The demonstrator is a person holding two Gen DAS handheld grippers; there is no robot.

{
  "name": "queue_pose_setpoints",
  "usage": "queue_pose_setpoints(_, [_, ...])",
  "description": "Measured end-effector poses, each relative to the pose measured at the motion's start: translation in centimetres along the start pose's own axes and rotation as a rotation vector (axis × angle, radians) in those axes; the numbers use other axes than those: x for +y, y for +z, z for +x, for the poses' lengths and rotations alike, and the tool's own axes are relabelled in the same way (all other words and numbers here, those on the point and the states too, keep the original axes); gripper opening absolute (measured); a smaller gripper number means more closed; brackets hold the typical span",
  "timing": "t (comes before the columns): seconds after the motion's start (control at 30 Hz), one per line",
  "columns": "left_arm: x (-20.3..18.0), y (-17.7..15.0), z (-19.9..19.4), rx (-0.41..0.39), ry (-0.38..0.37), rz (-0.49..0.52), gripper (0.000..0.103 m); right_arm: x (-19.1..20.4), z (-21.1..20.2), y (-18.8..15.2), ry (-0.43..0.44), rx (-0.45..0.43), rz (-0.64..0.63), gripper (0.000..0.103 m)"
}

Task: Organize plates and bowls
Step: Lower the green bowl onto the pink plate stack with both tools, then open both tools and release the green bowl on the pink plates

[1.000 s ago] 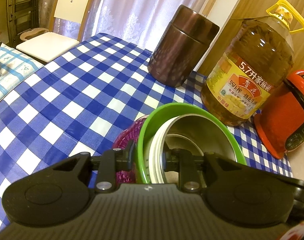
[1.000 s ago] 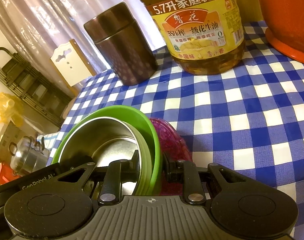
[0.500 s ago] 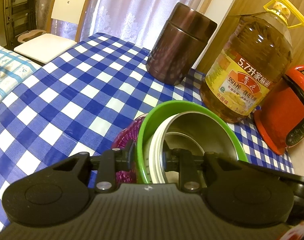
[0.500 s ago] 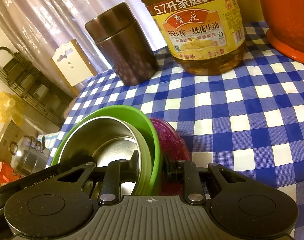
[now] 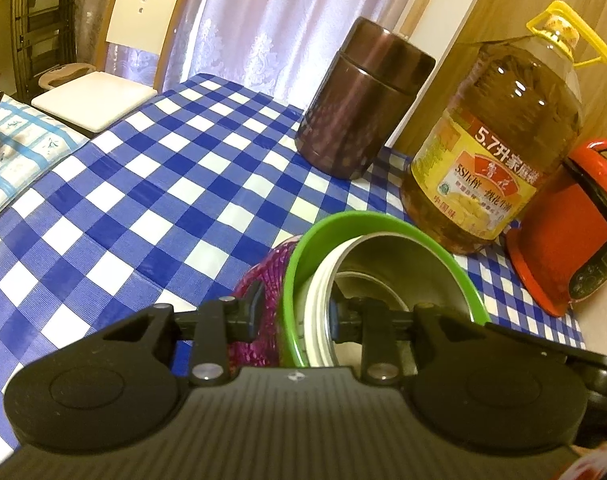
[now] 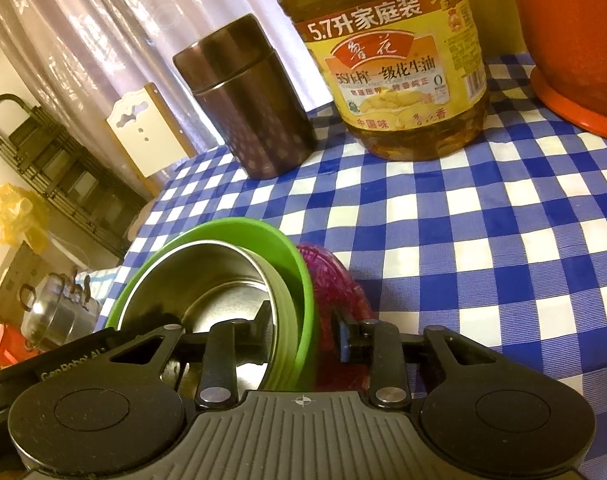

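- Left tongs (image 5: 293,314): jaws straddle the near-left rim of the nested bowls, 1 finger outside against the magenta side, 1 inside the steel bowl. They have just been opening; a gap shows on each side of the rim, so the grip looks released.
- Right tongs (image 6: 303,330): jaws straddle the opposite rim, 1 finger inside the steel bowl, the blue-padded finger (image 6: 345,334) outside with clear daylight to the green wall. They too have just been opening; pads apart from the rim.
- Stack, nearest item on the bench (image 5: 143,184): steel bowl (image 5: 395,264) sits inside a white-rimmed bowl (image 5: 317,300), that inside the green bowl (image 5: 363,220), and a magenta bowl (image 5: 263,280) shows beneath and beside the green 1. The stack stands on the blue-and-white check cloth, between the 2 tongs.
- Beyond the stack: a large bottle of cooking oil (image 5: 491,152) with yellow label and yellow handle, upright, near the green rim but apart from it.
- Right of the bottle: an orange-red appliance (image 5: 563,248), its base on the cloth.
- Left of the bottle: a dark brown lidded canister (image 5: 363,100), upright, well apart from the stack.
- Farthest: a pale chair (image 5: 115,60) at the bench's far-left edge, a sheer curtain (image 5: 283,20) behind it, and a dark rack (image 6: 55,168) by the wall.
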State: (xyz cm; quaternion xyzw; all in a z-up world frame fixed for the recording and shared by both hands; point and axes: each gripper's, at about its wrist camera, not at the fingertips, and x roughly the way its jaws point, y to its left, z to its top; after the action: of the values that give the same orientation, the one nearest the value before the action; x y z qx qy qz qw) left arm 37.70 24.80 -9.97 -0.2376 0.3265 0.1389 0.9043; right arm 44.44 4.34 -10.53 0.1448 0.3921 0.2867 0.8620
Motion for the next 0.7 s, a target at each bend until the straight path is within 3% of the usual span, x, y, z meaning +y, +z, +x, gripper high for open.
queue_pose_setpoints(0.33, [0.2,0.3,-1.4,-0.051,-0.013,-0.009,0.033,0.0,-1.2,0.3,0.025,-0.049,0.001,0.047])
queue_pose_setpoints(0.7, [0.3,-0.2,-4.0,-0.135,-0.021,-0.008,0.042,0.3,-3.4,0.4,0.042,-0.114,-0.015,0.052])
